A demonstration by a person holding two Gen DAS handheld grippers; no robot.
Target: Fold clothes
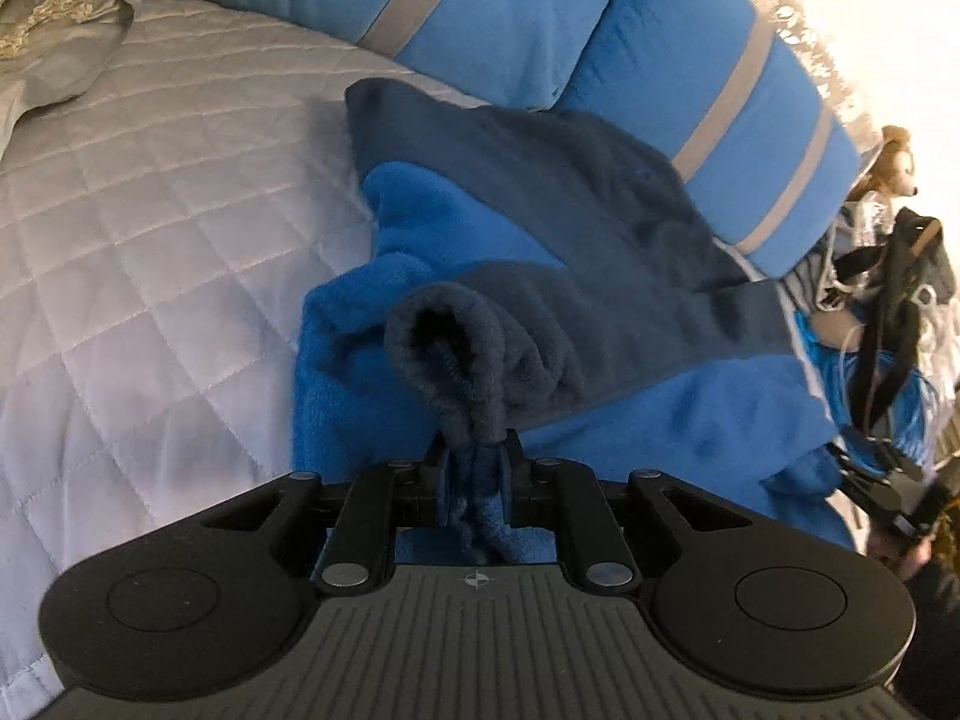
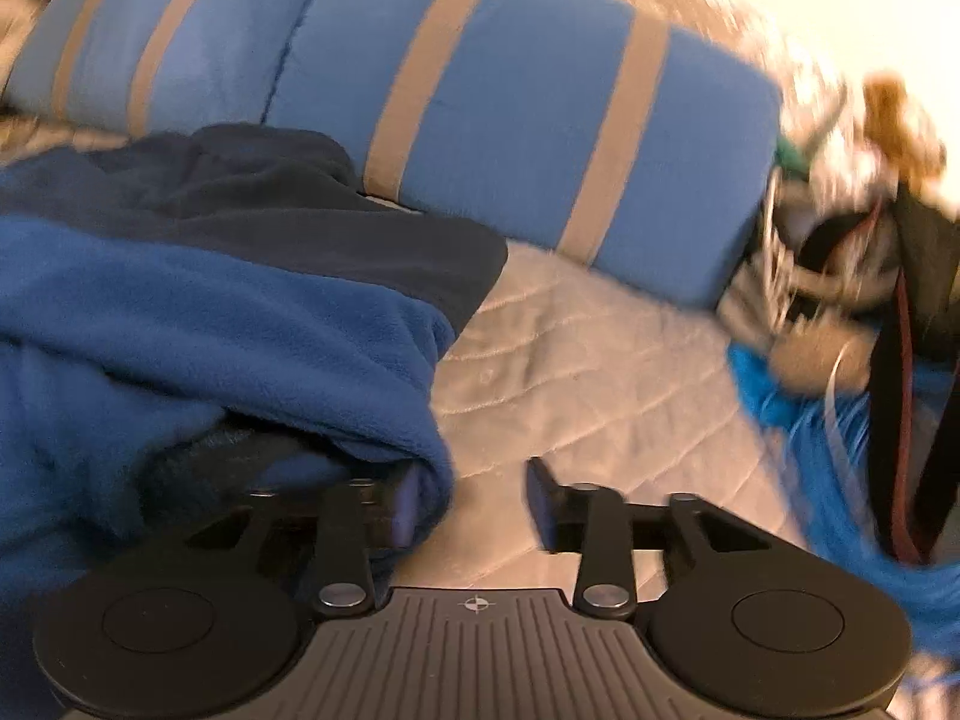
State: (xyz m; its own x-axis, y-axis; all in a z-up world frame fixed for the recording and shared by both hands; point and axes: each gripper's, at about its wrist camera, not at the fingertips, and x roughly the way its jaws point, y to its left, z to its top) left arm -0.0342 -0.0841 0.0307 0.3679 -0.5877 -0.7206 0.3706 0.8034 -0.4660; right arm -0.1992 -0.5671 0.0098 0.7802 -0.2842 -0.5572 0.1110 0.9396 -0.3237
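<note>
A fleece garment (image 1: 540, 240) in bright blue and dark navy lies bunched on the bed. My left gripper (image 1: 471, 456) is shut on a rolled navy edge of it, and fabric hangs down between the fingers. In the right wrist view the same garment (image 2: 210, 300) fills the left side. My right gripper (image 2: 474, 480) stands open at the garment's right edge. Blue fleece drapes over its left finger (image 2: 403, 507), and only the bedspread shows in the gap between the pads.
The bed has a pale quilted bedspread (image 1: 150, 240) (image 2: 600, 372). Blue pillows with grey stripes (image 1: 510, 12) (image 2: 510, 120) lie behind the garment. A doll, black straps and bright blue strands (image 1: 894, 276) (image 2: 840, 276) crowd the right side. A grey lace-trimmed cloth (image 1: 60, 48) lies far left.
</note>
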